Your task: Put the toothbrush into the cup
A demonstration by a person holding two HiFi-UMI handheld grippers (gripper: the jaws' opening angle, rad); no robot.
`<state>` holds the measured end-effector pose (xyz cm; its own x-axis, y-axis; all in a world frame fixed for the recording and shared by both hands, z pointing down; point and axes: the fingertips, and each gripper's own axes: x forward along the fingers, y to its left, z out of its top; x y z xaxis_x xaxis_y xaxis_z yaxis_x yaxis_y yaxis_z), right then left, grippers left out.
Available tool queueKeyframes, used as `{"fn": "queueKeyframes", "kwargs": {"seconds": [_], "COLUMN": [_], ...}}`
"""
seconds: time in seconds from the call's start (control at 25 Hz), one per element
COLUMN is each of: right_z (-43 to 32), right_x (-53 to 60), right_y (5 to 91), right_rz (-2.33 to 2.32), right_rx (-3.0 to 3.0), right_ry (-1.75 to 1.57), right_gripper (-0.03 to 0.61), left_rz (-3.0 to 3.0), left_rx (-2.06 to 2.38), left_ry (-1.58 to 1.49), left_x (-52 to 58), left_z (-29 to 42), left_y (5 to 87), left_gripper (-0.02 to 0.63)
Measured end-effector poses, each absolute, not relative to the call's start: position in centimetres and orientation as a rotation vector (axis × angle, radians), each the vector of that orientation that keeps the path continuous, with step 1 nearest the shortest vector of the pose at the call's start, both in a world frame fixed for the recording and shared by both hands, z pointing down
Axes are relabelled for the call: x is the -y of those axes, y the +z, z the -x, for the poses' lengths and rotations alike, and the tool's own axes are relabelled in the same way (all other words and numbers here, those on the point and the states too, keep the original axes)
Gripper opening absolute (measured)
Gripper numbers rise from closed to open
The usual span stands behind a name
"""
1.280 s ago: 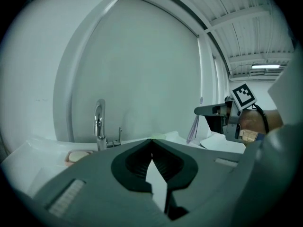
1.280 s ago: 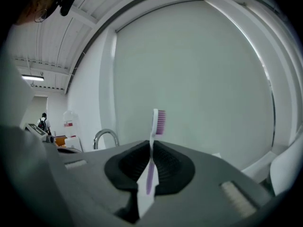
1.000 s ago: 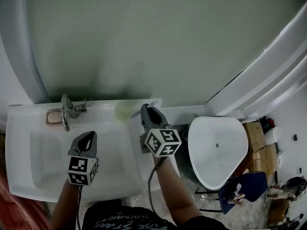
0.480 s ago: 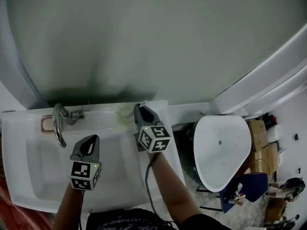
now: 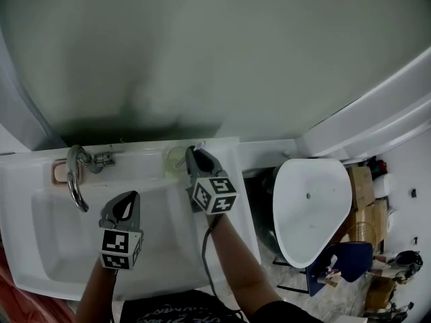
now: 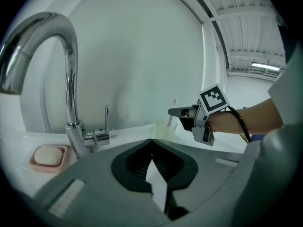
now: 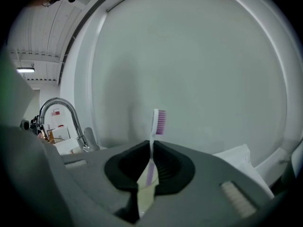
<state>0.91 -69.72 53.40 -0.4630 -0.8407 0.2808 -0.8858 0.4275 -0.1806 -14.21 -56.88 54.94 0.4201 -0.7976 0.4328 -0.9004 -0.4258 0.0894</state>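
My right tool (image 7: 150,145) is clamped on the toothbrush (image 7: 153,126), low on its handle. The long axis stands near upright, bristles up, with the tail end pointing down at the cup (image 6: 166,129). The cup sits directly beneath my grip on the sink ledge (image 5: 141,155). The tail appears at or just inside the cup's rim; I cannot tell how deep. My left tool (image 6: 151,142) has its jaws together and empty, well short of the cup on its faucet (image 6: 66,79) side. Judgement: my right hand is nearer; what remains is to lower the toothbrush straight down and release it.
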Motion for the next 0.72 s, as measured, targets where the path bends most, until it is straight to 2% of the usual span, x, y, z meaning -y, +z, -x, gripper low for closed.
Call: {"fn": "queueKeyframes", "kwargs": {"seconds": [0.16,0.4,0.6,0.72], "right_z": [-0.8,-1.0,-1.2,-1.6], "right_x": [69.6,69.2,68.4,67.3], "right_y": [53.9,54.9,55.3,55.3], "right_rz": [-1.493,-1.474,-1.450,-1.442], "right_rx": [2.535,2.505,2.492,2.486], "right_ry": [0.503,0.507,0.544,0.575], "right_gripper": [0.042,0.149,0.210,0.214], "left_rz": [-2.367,-2.357,-2.353,-2.343], "left_rx": [1.457,1.465,1.491,1.501], "left_ry": [0.475,0.490,0.497,0.503], "left_x": [56.3,55.6,54.8,53.8], "left_z": [13.4,13.3,13.4,13.1], "left_y": [55.2,55.4,55.3,54.9], "left_gripper": [0.008,0.008,0.008,0.008]}}
